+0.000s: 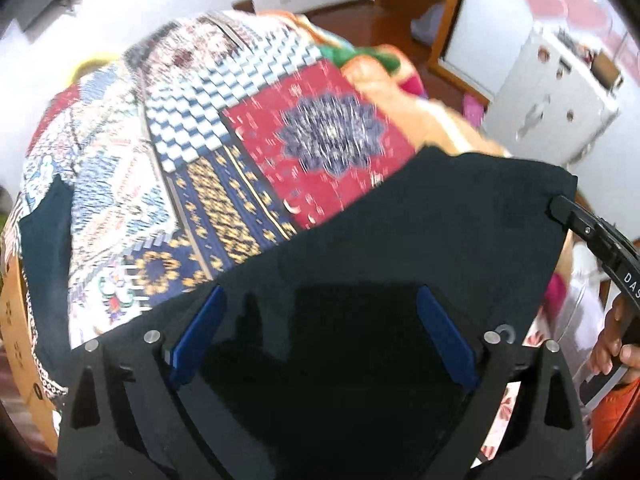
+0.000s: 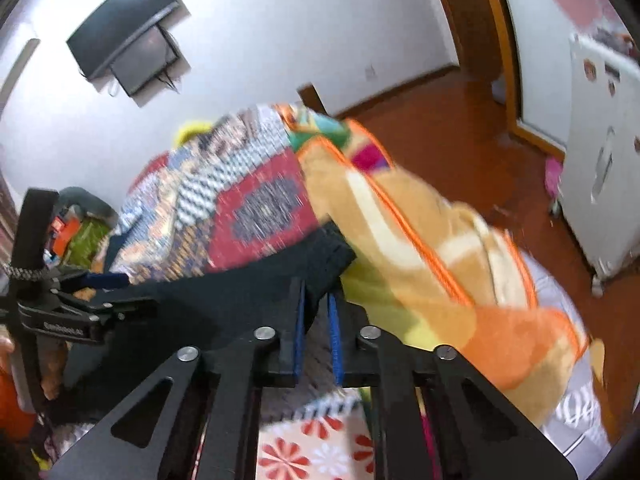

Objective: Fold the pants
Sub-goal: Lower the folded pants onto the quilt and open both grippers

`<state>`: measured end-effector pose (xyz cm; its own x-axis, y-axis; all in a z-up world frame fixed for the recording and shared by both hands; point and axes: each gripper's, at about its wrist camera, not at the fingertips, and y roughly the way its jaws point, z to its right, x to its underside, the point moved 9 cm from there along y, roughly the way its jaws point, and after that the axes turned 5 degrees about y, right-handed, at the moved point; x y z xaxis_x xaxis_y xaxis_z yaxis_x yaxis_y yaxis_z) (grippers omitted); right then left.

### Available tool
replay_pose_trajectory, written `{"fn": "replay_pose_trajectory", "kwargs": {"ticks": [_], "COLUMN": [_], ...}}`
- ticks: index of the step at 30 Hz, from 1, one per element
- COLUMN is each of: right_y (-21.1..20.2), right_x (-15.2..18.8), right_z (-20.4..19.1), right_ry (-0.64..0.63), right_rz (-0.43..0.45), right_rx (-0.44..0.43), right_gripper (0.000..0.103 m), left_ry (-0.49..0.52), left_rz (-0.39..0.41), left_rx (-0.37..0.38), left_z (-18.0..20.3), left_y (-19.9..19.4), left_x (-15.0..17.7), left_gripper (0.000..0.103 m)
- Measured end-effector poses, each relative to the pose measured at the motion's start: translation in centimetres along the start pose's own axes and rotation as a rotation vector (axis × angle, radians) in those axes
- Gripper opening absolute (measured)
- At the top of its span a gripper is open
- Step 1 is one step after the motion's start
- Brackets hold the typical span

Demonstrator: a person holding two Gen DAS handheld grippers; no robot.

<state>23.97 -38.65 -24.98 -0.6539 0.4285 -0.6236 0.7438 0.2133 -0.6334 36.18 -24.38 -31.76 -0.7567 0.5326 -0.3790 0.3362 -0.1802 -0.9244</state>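
Note:
The black pants (image 1: pixel 420 232) lie over the near part of a bed covered by a patchwork quilt (image 1: pixel 224 152). My left gripper (image 1: pixel 320 300) is wide open, its blue pads (image 1: pixel 200 328) standing over the dark cloth. My right gripper (image 2: pixel 316 300) is shut on a corner of the pants (image 2: pixel 320 256), which it holds at the cloth's right end; it also shows in the left wrist view (image 1: pixel 560 204) at the pants' far right corner. The left gripper shows at the left in the right wrist view (image 2: pixel 108 280).
An orange and yellow blanket (image 2: pixel 420 232) is bunched at the bed's right side. A white fridge (image 2: pixel 600 168) stands on the red-brown floor (image 2: pixel 460 132). A wall TV (image 2: pixel 124 36) hangs on the white wall. A cardboard box (image 1: pixel 16 320) sits at the bed's left.

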Motion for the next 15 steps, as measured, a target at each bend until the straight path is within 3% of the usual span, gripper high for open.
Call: {"fn": "replay_pose_trajectory", "kwargs": {"ticks": [6,15], "right_y": [-2.2,-3.7], "right_x": [-2.7,-3.6], "right_z": [-3.7,-11.5], "right_ry": [-0.043,-0.154], "right_rz": [0.075,0.109], "right_rx": [-0.070,-0.175], "right_gripper": [0.007,0.007], "left_ry": [-0.073,-0.195], "left_rz": [0.116,0.248], "left_rx": [-0.030,-0.076], "left_z": [-2.9,-8.8], "left_y": [-5.8,-12.8], "left_x": [0.4,4.7], "left_gripper": [0.098,0.098]}}
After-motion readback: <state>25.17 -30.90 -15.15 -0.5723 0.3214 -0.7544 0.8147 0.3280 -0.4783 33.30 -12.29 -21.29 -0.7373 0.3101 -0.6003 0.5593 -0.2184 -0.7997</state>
